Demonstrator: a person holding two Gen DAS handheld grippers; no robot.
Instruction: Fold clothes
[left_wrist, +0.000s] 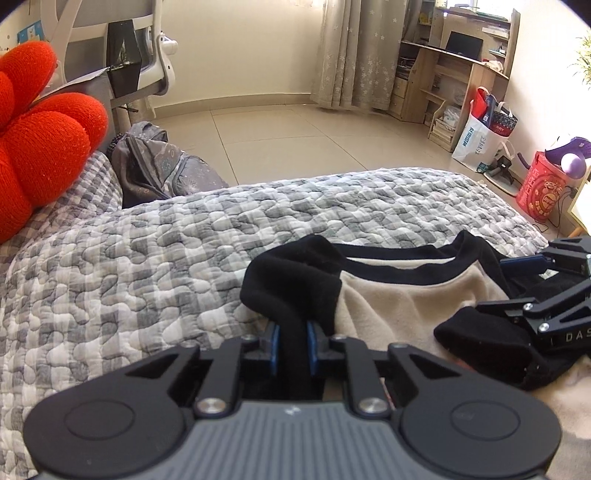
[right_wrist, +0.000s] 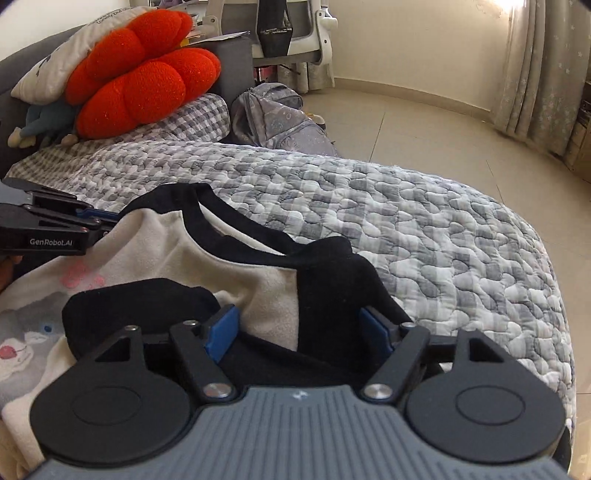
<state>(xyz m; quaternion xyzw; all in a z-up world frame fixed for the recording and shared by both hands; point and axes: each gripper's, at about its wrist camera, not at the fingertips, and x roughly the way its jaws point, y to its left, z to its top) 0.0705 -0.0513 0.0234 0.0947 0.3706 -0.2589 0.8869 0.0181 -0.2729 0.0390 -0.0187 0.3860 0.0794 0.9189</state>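
Fleece made up the one top (left_wrist: 399, 306), cream with black sleeves and collar, lying on a quilted grey checked bed (left_wrist: 147, 266). Left gripper (left_wrist: 292, 341) pinched one black sleeve (left_wrist: 288, 288); right gripper (right_wrist: 299, 328) stood spread over the other. One knobbly red cushion (right_wrist: 140, 77) lay near.

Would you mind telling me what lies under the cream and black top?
The top lies on the grey checked quilt, which shows past its collar and right side. Nearer the camera, pale printed fabric shows at its left. Whatever sits directly beneath the top is covered.
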